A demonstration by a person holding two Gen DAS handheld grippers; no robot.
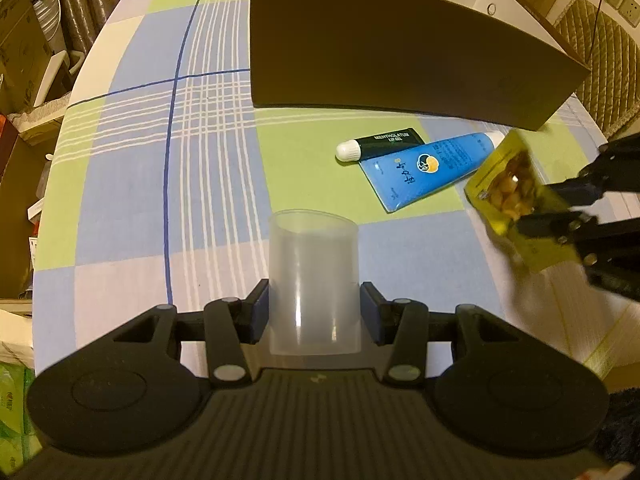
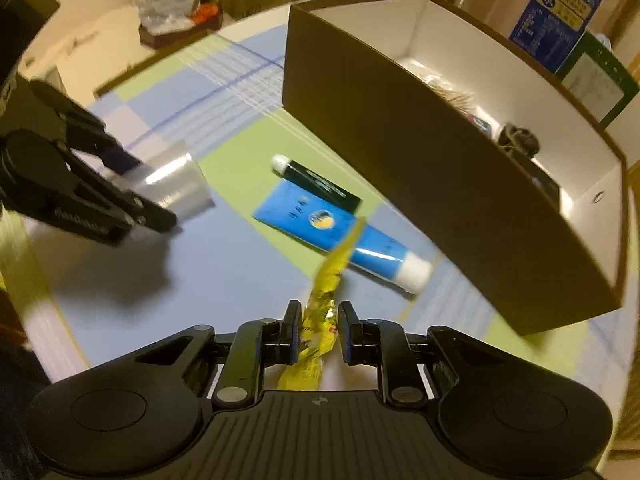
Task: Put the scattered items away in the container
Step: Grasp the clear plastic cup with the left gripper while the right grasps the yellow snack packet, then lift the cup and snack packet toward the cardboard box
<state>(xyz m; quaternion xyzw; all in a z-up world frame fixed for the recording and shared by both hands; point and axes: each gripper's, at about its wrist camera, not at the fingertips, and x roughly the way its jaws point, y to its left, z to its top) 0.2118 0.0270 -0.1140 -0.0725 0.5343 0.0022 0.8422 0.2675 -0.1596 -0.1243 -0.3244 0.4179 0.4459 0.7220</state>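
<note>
Two hand-held grippers working over a checked tablecloth [image 1: 140, 184] beside a brown cardboard box [image 2: 460, 208]. The left gripper [image 1: 314, 312] is pinching a translucent plastic cup [image 1: 314, 276], its pads pressing on the cup's two sides, and the cup is being held just above the cloth at the near edge. The right gripper [image 2: 318, 336] is gripping a yellow snack packet [image 2: 324, 300] between its fingers, the packet hanging off the table to the right of the tubes and short of the box. Two items are lying untouched on the cloth, close to the box's near wall: a blue tube [image 1: 428, 168] and a black Mentholatum lip gel tube [image 1: 380, 145], which are touching each other. Inside the box, several small objects are already resting, too indistinct to name. The task is judged partly done: two items are in hand but not yet deposited, and two are awaiting pickup.
</note>
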